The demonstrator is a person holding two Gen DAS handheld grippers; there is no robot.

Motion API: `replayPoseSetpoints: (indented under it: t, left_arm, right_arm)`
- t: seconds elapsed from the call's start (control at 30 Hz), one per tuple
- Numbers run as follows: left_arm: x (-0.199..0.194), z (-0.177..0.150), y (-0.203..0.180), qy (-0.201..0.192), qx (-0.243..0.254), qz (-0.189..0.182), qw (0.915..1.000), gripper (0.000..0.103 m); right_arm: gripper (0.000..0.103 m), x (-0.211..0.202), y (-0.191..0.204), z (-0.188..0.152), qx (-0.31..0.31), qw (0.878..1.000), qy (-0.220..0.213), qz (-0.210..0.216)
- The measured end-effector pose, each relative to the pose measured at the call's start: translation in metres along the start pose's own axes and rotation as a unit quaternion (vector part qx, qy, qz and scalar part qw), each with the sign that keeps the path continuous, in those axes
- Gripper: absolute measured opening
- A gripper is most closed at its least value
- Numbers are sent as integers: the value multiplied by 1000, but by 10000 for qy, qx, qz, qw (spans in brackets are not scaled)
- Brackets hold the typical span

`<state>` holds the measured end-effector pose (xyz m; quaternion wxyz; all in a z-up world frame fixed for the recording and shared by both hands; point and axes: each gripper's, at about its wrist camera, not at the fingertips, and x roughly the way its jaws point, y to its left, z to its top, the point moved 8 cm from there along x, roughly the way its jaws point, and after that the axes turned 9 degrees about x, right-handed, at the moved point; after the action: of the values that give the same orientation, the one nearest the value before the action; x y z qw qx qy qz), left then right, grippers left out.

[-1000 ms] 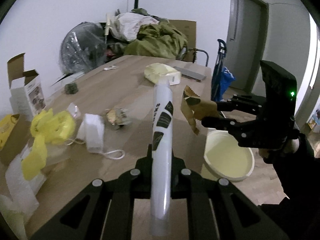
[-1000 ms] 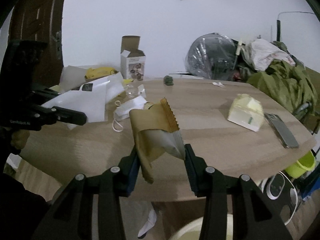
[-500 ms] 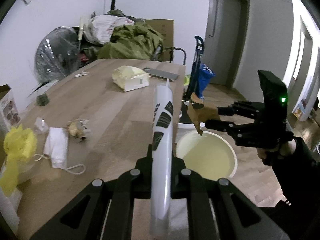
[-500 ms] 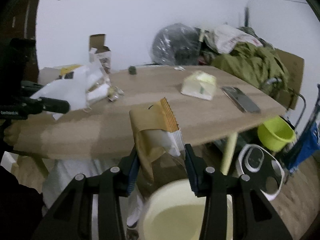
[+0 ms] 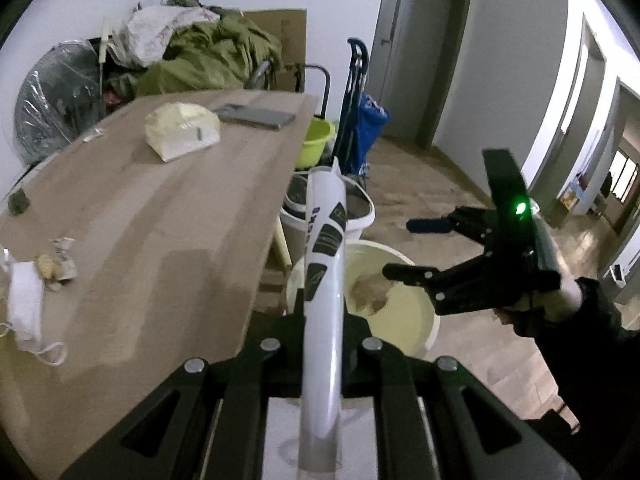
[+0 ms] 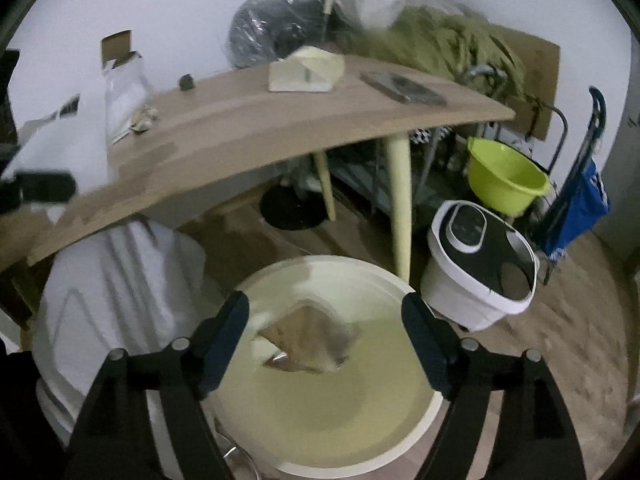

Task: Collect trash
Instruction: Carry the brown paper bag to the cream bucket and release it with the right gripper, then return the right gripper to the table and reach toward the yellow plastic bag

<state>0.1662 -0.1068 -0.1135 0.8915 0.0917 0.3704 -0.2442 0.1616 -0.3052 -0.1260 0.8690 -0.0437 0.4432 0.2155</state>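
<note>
My right gripper [image 6: 324, 308] hovers over a cream bucket [image 6: 360, 268] on the floor beside the table. Its jaws are opening, and the pads no longer touch anything. A brown paper wrapper [image 6: 310, 338] is loose below them, dropping into the bucket. In the left wrist view the right gripper [image 5: 404, 248] reaches in from the right above the bucket [image 5: 416, 332], with the wrapper [image 5: 370, 292] just under it. My left gripper [image 5: 322, 320] is shut on a white plastic mailer bag [image 5: 324, 264] with black print, held edge-on near the table edge.
The wooden table [image 5: 160, 220] carries a yellowish tissue pack [image 5: 182, 136], a grey flat device [image 5: 256, 116], a white face mask [image 5: 24, 304] and a crumpled scrap [image 5: 56, 268]. A white appliance [image 6: 480, 256], a green basin [image 6: 504, 176] and a blue trolley bag [image 6: 576, 200] stand beside the bucket.
Both hands swung from over the table to the floor bucket. The right jaws spread wide and the brown wrapper left them, falling into the bucket. The left grip is unchanged.
</note>
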Motion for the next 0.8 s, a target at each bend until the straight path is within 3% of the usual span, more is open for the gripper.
replayPoseSetpoints:
  t: [0.33, 0.63, 0.8]
  left_arm:
    - [57, 4, -17, 416, -140, 192, 9989, 9]
    - [109, 7, -35, 629, -390, 418, 9964, 9]
    - [125, 5, -37, 697, -540, 765, 9932, 21]
  right_arm:
    - [77, -12, -10, 28, 37, 9992, -280, 283]
    - [77, -18, -26, 44, -11, 9994, -334, 56]
    - [77, -23, -41, 48, 153, 9991, -382, -80]
